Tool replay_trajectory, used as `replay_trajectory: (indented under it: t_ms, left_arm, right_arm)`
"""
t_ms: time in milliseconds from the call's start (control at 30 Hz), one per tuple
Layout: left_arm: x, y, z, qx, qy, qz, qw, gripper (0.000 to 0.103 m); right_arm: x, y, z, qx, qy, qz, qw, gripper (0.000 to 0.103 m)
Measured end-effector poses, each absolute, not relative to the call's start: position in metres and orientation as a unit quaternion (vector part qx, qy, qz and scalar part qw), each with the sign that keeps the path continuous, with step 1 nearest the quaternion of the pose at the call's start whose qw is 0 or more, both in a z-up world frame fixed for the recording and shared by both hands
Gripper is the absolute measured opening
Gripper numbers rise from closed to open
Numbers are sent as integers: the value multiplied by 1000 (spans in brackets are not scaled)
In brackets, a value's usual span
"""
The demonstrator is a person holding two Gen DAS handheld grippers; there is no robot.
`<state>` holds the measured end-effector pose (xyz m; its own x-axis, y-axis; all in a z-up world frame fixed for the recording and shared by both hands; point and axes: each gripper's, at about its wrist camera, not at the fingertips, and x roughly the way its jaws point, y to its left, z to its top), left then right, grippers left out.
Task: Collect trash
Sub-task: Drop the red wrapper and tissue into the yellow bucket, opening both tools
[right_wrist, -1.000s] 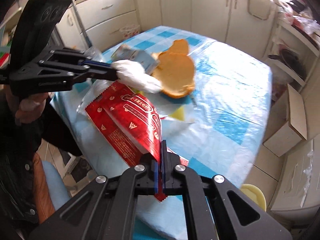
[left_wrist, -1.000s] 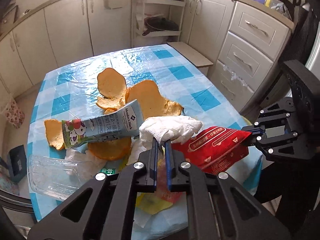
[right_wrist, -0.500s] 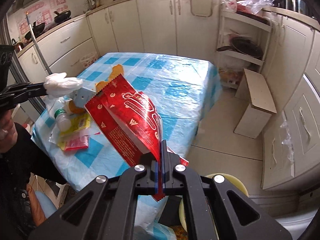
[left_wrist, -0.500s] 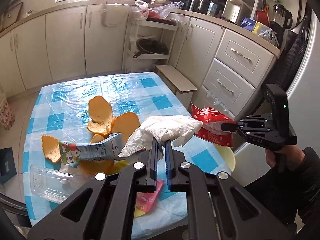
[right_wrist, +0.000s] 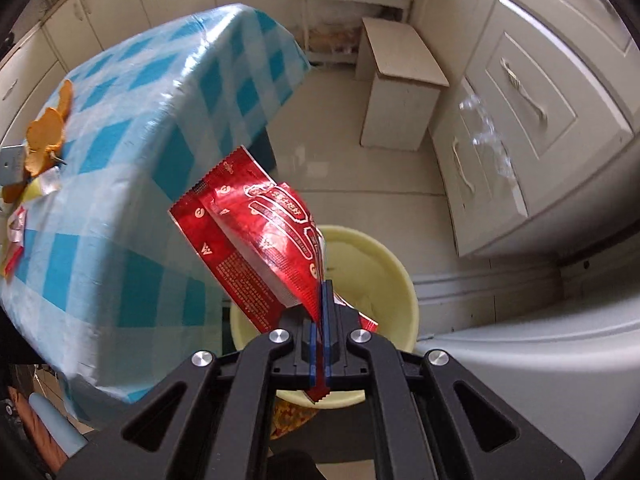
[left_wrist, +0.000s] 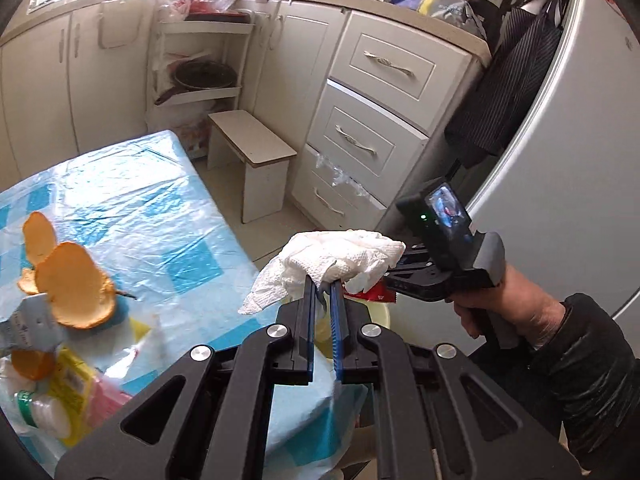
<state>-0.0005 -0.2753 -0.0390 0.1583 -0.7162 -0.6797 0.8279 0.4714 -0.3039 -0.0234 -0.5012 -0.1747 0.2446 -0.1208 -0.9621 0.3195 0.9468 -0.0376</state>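
Observation:
My left gripper (left_wrist: pixel 322 280) is shut on a crumpled white paper towel (left_wrist: pixel 336 258), held in the air past the table's right edge. My right gripper (right_wrist: pixel 322 284) is shut on a red foil snack wrapper (right_wrist: pixel 256 240) and points steeply down over a pale yellow bin (right_wrist: pixel 384 276) on the floor. In the left wrist view the right gripper (left_wrist: pixel 390 280) shows just behind the towel, with a corner of the red wrapper (left_wrist: pixel 374 294) below it and the bin's rim (left_wrist: pixel 380 314) underneath. Orange peels (left_wrist: pixel 70 284) and other trash lie on the blue checked table (left_wrist: pixel 160 216).
A small white stool (right_wrist: pixel 400 80) stands on the floor beyond the bin. White drawers (left_wrist: pixel 372 136) and a grey fridge (left_wrist: pixel 580 160) line the right side. A plastic bottle (left_wrist: pixel 36 412), yellow and pink packets (left_wrist: pixel 86 388) and a carton (left_wrist: pixel 24 326) sit at the table's near left.
Both grippers have swung right, off the table. The right one tipped downward with the red wrapper until it hangs over the yellow bin. The left one followed with the paper towel.

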Motion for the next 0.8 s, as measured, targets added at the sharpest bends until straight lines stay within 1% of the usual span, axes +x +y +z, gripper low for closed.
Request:
replay_trajectory:
  t_ms: [133, 200, 233, 267, 300, 333, 500, 567, 633, 733, 800]
  left_arm:
    - [-8, -308, -60, 69, 425, -512, 743, 7]
    - [-11, -325, -74, 72, 440, -506, 739, 7]
    - [-12, -332, -81, 74, 449, -502, 736, 7]
    - [-12, -337, -87, 75, 455, -498, 734, 7]
    - [-14, -345, -94, 78, 462, -494, 732, 7]
    - [-14, -350, -99, 79, 469, -490, 730, 7]
    - [-21, -373, -124, 89, 498, -473, 722, 7]
    - [-25, -381, -132, 97, 506, -465, 720, 7]
    - [-27, -390, -140, 104, 514, -456, 719, 7]
    - [-27, -405, -156, 116, 528, -437, 719, 7]
    - [-26, -418, -168, 127, 541, -425, 714, 15]
  right_arm:
    - [-27, -516, -211, 87, 655, -140, 737, 3]
    - [-32, -520, -226, 89, 677, -140, 718, 6]
    - [-31, -523, -232, 94, 686, -138, 708, 16]
    - [-32, -526, -235, 97, 691, -141, 702, 42]
    - [-33, -528, -235, 97, 690, -146, 703, 54]
    - [-34, -531, -232, 103, 683, -150, 707, 57]
    - [-44, -553, -200, 157, 623, -199, 740, 59]
    - [-49, -560, -182, 169, 586, -230, 759, 65]
    - [-54, -566, -163, 179, 545, -253, 779, 67]
    - [-56, -572, -146, 200, 496, -257, 805, 68]
    - [-57, -573, -136, 210, 466, -254, 821, 69]
